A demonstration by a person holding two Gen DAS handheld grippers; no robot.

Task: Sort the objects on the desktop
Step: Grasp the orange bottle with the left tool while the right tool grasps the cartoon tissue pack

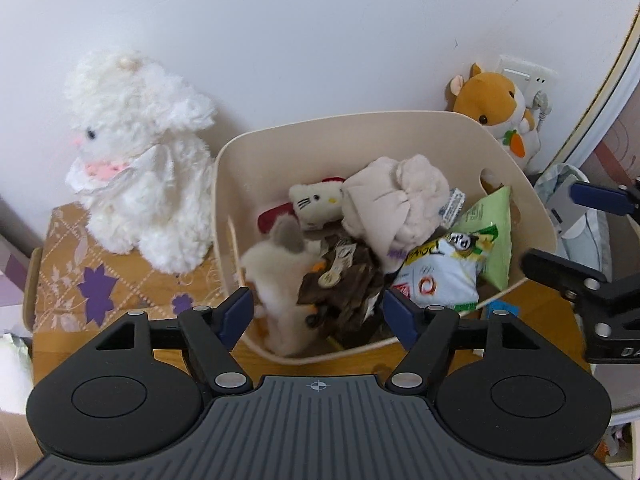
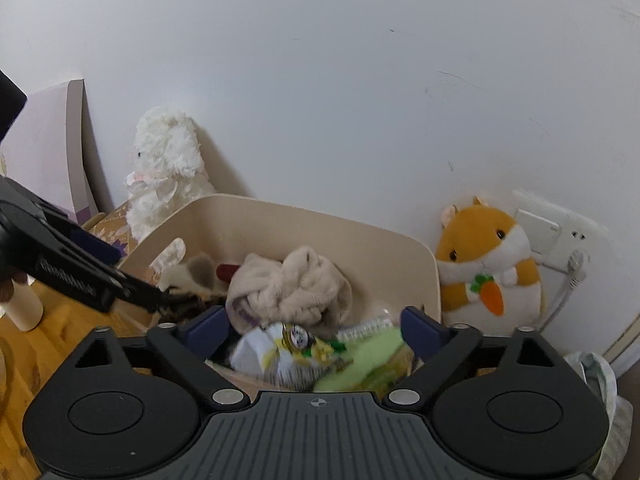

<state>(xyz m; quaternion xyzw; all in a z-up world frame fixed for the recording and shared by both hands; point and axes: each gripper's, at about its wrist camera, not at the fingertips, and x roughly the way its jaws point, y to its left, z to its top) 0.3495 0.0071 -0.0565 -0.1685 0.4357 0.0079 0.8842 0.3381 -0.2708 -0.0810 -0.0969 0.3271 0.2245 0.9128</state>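
Hovering: left gripper [image 1: 318, 314] and right gripper [image 2: 314, 330] wide, empty, over bin [image 1: 240, 152] | step: filling, nearly done | next: white rabbit [image 1: 136, 152] at 10 o'clock.

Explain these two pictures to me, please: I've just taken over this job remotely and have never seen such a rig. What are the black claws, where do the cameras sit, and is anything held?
There is no robot arm: a person holds one two-finger gripper in each hand, and each carries a fisheye camera looking forward along its fingers. One picture comes from the left gripper, the other from the right gripper. Both are open and hold nothing. Each hovers over a cream bin on a wooden table. In the bin lie small plush toys, a beige cloth bundle and snack packets. Outside it, a white plush rabbit and an orange hamster plush sit by the wall.
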